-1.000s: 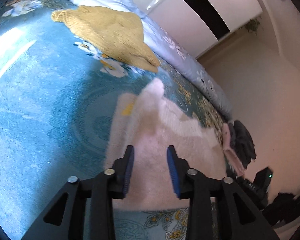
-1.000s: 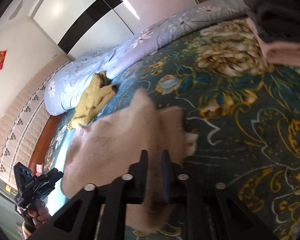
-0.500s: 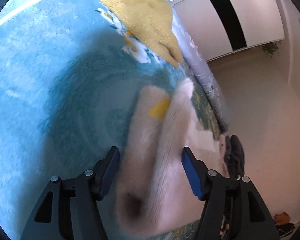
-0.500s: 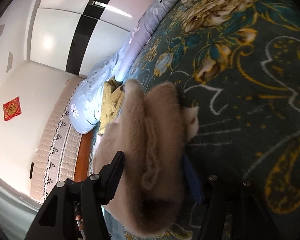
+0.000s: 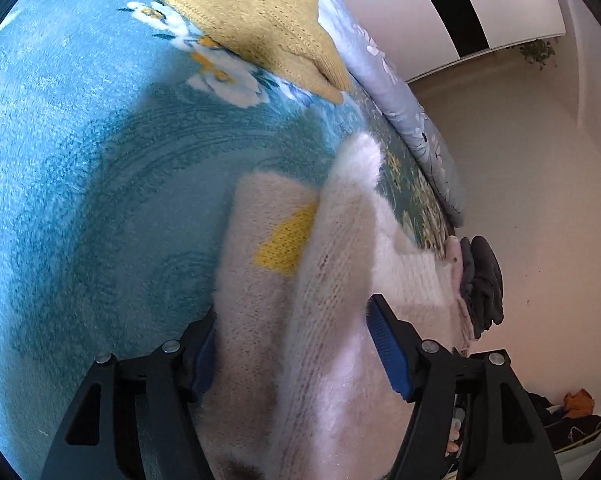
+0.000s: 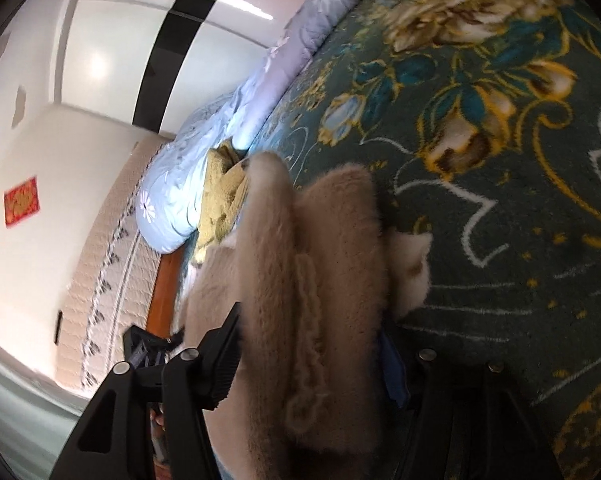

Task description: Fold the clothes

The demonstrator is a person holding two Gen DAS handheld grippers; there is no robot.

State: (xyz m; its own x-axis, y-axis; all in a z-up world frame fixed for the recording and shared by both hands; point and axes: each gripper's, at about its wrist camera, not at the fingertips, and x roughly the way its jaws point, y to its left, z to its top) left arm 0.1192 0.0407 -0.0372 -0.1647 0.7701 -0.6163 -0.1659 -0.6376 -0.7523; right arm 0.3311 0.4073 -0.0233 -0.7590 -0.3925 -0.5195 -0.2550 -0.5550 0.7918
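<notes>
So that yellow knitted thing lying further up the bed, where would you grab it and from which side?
Probably by the pointed corner of the yellow knit, the part nearest the fluffy cream sweater. It tapers to a thin flat tip on the blue blanket, so tongs coming low from the sweater's side could slide around it. The rest lies broad and flat, with little to pinch.

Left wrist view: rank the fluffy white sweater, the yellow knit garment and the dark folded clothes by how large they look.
1. fluffy white sweater, inflated by nearness to the camera
2. yellow knit garment, partly cut off at the frame's top
3. dark folded clothes, farthest away, so true size unsure
</notes>
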